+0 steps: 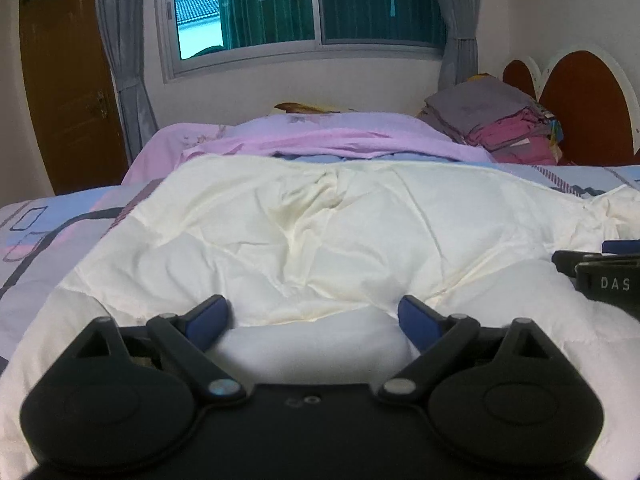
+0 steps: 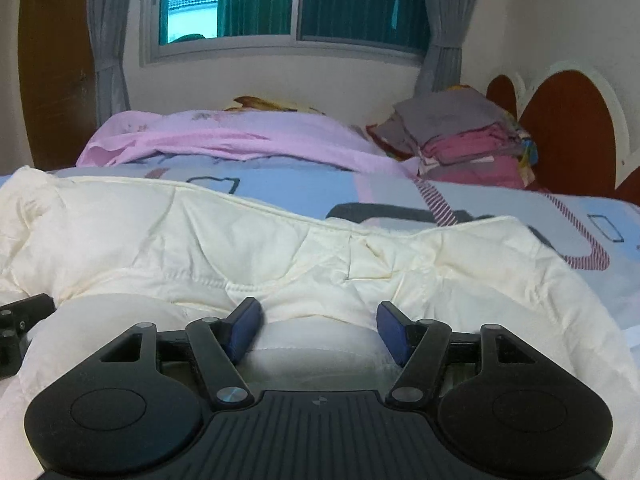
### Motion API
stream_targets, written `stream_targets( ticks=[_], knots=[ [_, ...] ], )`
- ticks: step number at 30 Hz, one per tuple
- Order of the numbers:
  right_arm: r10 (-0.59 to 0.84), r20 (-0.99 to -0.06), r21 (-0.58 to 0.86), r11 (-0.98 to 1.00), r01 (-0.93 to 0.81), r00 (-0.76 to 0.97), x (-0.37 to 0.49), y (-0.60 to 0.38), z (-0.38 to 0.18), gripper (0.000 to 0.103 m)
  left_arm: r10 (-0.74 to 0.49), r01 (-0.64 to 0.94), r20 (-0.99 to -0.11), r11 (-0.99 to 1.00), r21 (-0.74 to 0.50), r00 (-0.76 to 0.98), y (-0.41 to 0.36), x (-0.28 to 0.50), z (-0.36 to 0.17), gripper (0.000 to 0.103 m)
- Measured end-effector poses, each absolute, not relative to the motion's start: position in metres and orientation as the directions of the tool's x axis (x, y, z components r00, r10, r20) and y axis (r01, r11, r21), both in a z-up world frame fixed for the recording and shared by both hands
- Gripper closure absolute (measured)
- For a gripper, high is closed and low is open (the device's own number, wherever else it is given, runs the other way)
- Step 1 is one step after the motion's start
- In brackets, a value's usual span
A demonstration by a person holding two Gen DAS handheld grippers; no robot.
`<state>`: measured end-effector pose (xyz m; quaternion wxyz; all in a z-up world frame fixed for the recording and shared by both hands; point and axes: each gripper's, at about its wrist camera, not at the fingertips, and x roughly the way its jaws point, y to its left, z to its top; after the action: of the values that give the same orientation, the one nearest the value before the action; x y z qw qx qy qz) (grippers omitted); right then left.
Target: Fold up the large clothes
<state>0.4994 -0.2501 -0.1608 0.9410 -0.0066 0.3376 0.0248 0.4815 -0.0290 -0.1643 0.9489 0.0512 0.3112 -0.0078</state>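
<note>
Nearest: left gripper (image 1: 314, 320), jaws spread wide, blue pads either side of a puffy roll of the cream quilt (image 1: 320, 220). The pads stand clear of the cloth on both sides, so nothing is gripped. Right gripper (image 2: 318, 330), jaws about half apart, straddles the same thick near edge; the roll fills the gap and seems to touch the pads. Whether they pinch it or merely bracket it, cannot tell.

The quilt lies across the near half of the bed, its bulging near edge under both grippers, its far hem running left to right ahead of them. Surface rumpled, creases fanning from the middle.

Progress, as a judgement: the doubled, rounded near edge suggests at least one fold is already laid in. The piece is still broad and uneven, not a compact bundle. Further folds and smoothing look to remain. Layers beneath are hidden, so fold count is uncertain.

Beyond the quilt: patterned bedsheet (image 2: 280, 186), blue with pink and grey shapes. Farther: pink blanket (image 1: 340, 140), loosely spread. Far right by the headboard (image 1: 580, 100): stack of folded clothes (image 2: 460, 136), grey on top, pink below.

Far wall: window (image 1: 312, 4), curtains at each side; wooden door (image 1: 60, 80) far left.

Count: grippers two; cream quilt one; pink blanket one; folded stack one; window one; door one.
</note>
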Motion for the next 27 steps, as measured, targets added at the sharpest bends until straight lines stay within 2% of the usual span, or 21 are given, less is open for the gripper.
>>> stream_targets(
  ticks=[6, 10, 13, 19, 27],
  knots=[
    [0.045, -0.66, -0.017, 0.997, -0.074, 0.75, 0.501, -0.253, -0.144, 0.038, 0.027, 0.049, -0.614, 0.993, 0.106, 0.789, -0.028, 0.48, -0.157, 0.009],
    [0.02, -0.59, -0.041, 0.998, -0.054, 0.807, 0.478, -0.268, -0.123, 0.038, 0.024, 0.043, -0.609, 0.994, 0.096, 0.793, -0.021, 0.468, -0.145, 0.011],
    [-0.034, -0.579, -0.069, 0.998, -0.008, 0.815, 0.465, -0.29, -0.117, 0.038, 0.024, 0.033, -0.606, 0.996, 0.083, 0.795, -0.011, 0.46, -0.139, 0.01],
    [-0.124, -0.628, -0.108, 0.992, 0.072, 0.769, 0.446, -0.323, -0.136, 0.038, 0.036, 0.027, -0.625, 0.996, 0.091, 0.779, -0.001, 0.462, -0.141, 0.007],
    [-0.125, -0.669, -0.105, 0.992, 0.073, 0.733, 0.458, -0.327, -0.153, 0.035, 0.053, 0.01, -0.636, 0.996, 0.094, 0.77, -0.002, 0.467, -0.156, 0.006]
  ],
)
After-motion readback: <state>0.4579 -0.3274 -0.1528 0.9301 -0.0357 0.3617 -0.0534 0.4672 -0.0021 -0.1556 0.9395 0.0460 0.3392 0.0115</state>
